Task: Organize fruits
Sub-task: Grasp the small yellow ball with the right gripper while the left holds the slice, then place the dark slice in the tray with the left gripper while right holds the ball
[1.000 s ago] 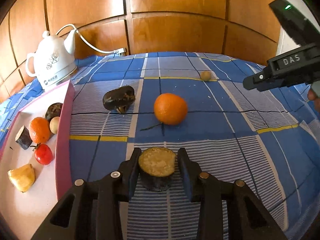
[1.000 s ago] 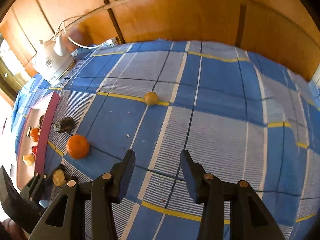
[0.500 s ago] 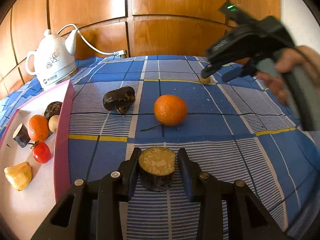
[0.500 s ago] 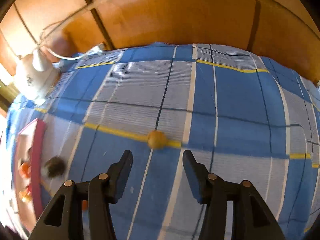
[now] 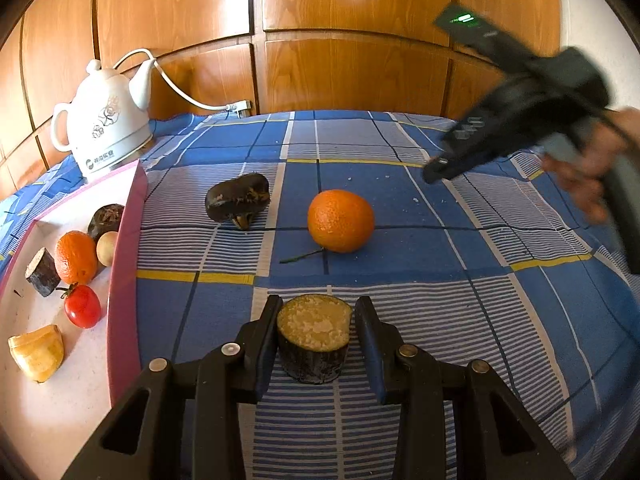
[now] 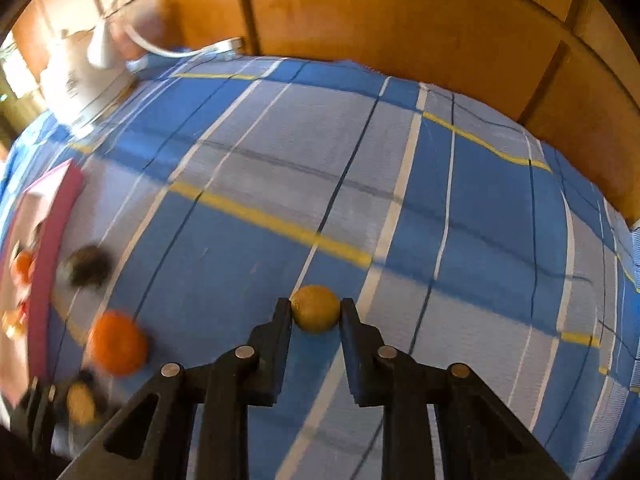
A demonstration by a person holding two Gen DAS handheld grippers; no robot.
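Observation:
My left gripper (image 5: 318,303) is shut on a dark-skinned cut piece (image 5: 314,338) with a pale yellow top, low over the blue checked cloth. Beyond it lie an orange (image 5: 341,220) and a dark shrivelled fruit (image 5: 238,200). In the right wrist view my right gripper (image 6: 315,305) points steeply down, shut on a small yellow-brown round fruit (image 6: 315,313) that rests on the cloth. The left wrist view shows that gripper (image 5: 436,170) at the far right, held by a hand (image 5: 588,172). The orange (image 6: 117,342) is blurred at its lower left.
A pink-rimmed white tray (image 5: 124,240) at the left holds a tomato (image 5: 83,306), a small orange (image 5: 75,257), a yellow wedge (image 5: 37,352) and several other pieces. A white kettle (image 5: 106,124) with a cord stands behind it. Wood panelling (image 5: 340,72) backs the table.
The right gripper came down over the small round fruit and its jaws closed on it. The left gripper and its cut piece stayed put.

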